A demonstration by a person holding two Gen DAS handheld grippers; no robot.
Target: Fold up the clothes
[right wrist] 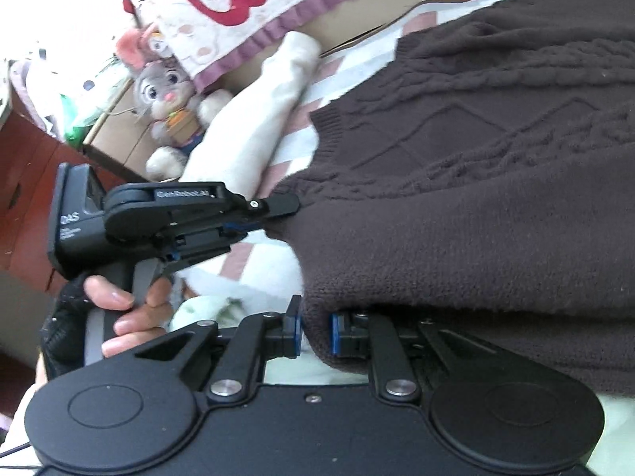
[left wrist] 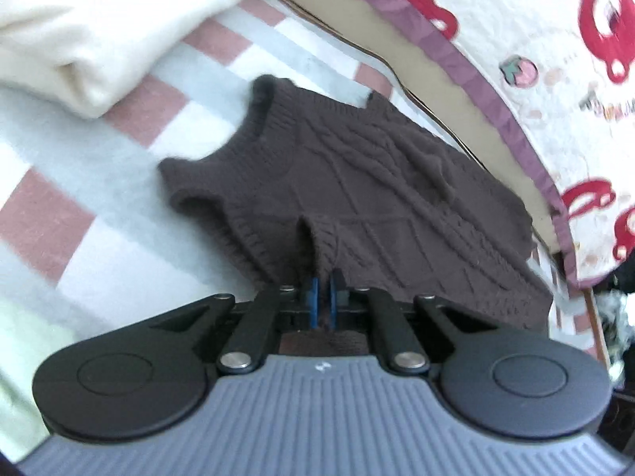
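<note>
Checked bedding in pink, white and pale blue [left wrist: 119, 182] covers the bed that carries everything; a bear-print quilt with a purple frilled border [left wrist: 516, 39] rises along the far side, with a thin dark cable running at its foot. On the checks lies the brown cable-knit vest [left wrist: 357, 198], part spread flat, part lifted toward the cameras. It looks thick, soft and floppy, fairly light, with a grippy texture unlikely to slip; ribbed hems and armhole bands seem the firmest places to pinch. A folded cream garment [left wrist: 79, 31] sits just beside its neckline, so room on that side is tight; the near side looks freer. A plush rabbit [right wrist: 170, 91] leans by a cardboard box, well apart from the work. The left gripper [right wrist: 278, 214] is clamped on a ribbed edge of the vest. The right gripper [right wrist: 315, 329] pinches a thick fold of knit between its blue pads [right wrist: 335, 335].
</note>
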